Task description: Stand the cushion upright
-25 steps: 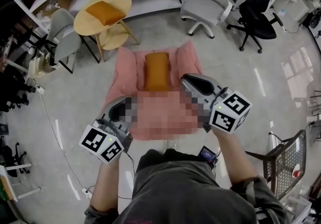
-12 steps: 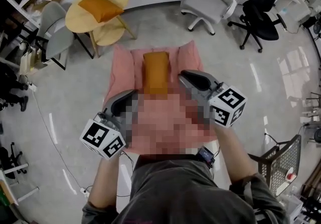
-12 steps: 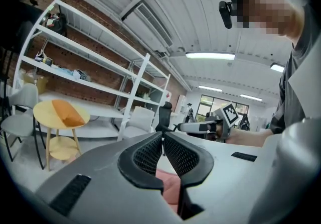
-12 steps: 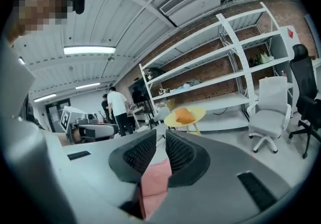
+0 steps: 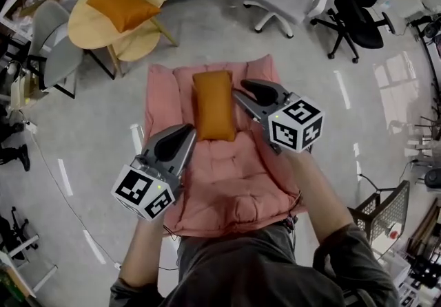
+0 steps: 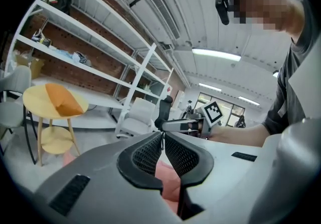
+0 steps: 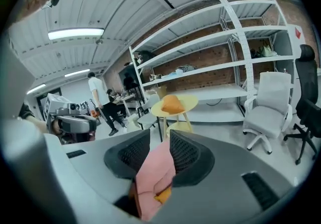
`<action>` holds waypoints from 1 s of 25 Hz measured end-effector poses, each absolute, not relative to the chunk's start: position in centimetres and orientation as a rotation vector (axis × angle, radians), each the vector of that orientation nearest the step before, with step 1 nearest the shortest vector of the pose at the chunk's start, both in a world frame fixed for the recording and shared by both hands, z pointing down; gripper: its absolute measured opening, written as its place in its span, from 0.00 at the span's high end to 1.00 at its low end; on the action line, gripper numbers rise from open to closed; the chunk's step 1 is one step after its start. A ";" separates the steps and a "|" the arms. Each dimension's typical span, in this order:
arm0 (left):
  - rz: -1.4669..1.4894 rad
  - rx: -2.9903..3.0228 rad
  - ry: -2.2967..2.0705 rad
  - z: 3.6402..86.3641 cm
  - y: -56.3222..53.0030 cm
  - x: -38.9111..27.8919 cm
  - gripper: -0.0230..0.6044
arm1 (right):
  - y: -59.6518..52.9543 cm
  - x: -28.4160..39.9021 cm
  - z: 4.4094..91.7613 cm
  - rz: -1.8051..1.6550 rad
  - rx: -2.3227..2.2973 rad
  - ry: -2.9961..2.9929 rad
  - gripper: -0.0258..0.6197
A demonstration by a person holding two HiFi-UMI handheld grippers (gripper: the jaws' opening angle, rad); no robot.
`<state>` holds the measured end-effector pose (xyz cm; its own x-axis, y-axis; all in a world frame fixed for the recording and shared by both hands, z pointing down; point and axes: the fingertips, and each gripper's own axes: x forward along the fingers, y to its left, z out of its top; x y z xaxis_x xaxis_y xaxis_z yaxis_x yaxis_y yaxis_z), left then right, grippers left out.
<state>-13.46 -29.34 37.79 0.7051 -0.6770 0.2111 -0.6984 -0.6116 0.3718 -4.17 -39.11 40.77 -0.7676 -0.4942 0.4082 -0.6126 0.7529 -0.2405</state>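
Orange cushion (image 5: 213, 104) lies flat on pink seat (image 5: 227, 182).

An orange cushion (image 5: 213, 104) lies on a pink padded mat's (image 5: 227, 182) far half. The left hand-held gripper (image 5: 187, 132) points at its near-left corner. The right hand-held gripper (image 5: 239, 94), jaws opening over the mat, is beside its right edge.

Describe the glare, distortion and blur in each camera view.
Head view: sharp, mildly bowed at the edges, with pale light streaks on the glossy floor. Left gripper view: strong fisheye, dark corners, a bright ceiling lamp. Right gripper view: same fisheye, the shelves curve, a ceiling light blown out.
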 end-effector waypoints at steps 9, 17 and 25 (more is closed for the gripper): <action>0.118 2.379 -1.059 45.6 -32.7 -14.0 0.94 | -49.6 -5.4 58.7 0.635 0.805 -2.387 0.71; 0.182 2.293 -1.045 53.4 -35.6 -15.5 0.94 | -55.6 -7.1 75.9 0.791 0.839 -2.182 0.62; 0.192 2.222 -1.019 58.3 -36.1 -15.8 0.94 | -58.5 -6.4 88.6 0.811 0.894 -1.984 0.58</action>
<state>-15.84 -36.06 58.27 0.6834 -0.6170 0.3902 -0.7168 -0.4658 0.5189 -6.37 -58.52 88.60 -0.4332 -0.2981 0.8506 -0.8085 0.5456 -0.2206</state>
